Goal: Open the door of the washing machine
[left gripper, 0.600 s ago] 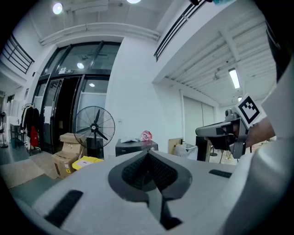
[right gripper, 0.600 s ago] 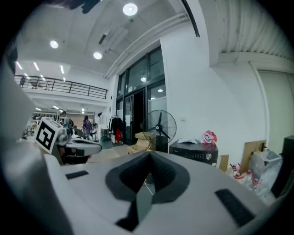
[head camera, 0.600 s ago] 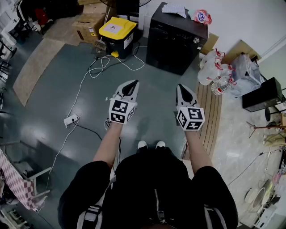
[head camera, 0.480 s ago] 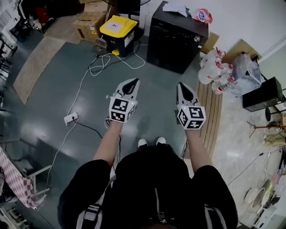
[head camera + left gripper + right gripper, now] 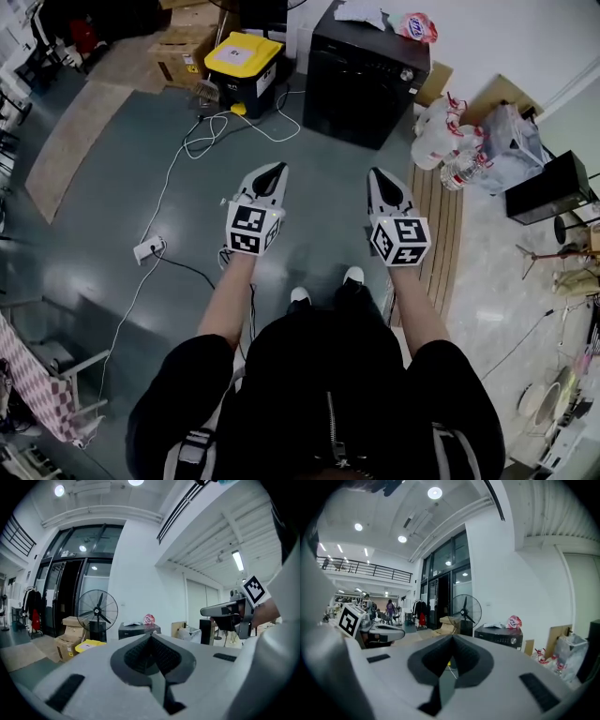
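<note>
The black washing machine [image 5: 366, 84] stands against the far wall with its door closed, a white cloth and a pink packet on its top. It also shows small in the left gripper view [image 5: 138, 631] and in the right gripper view [image 5: 499, 637]. My left gripper [image 5: 273, 172] and right gripper [image 5: 378, 176] are held side by side over the floor, well short of the machine, pointing toward it. Both are shut with nothing between the jaws, as the left gripper [image 5: 151, 637] and right gripper [image 5: 452, 639] views show.
A yellow-lidded bin [image 5: 242, 62] and cardboard boxes [image 5: 183, 52] stand left of the machine. White cables and a power strip [image 5: 150, 250] lie on the floor at left. Packs of bottles [image 5: 448, 150], a wooden pallet [image 5: 441, 230] and a black box [image 5: 548, 190] are at right. A standing fan [image 5: 97, 609] is behind.
The person's right foot has stepped forward and the machine sits slightly higher in the head view. Both grippers stay shut and level.
</note>
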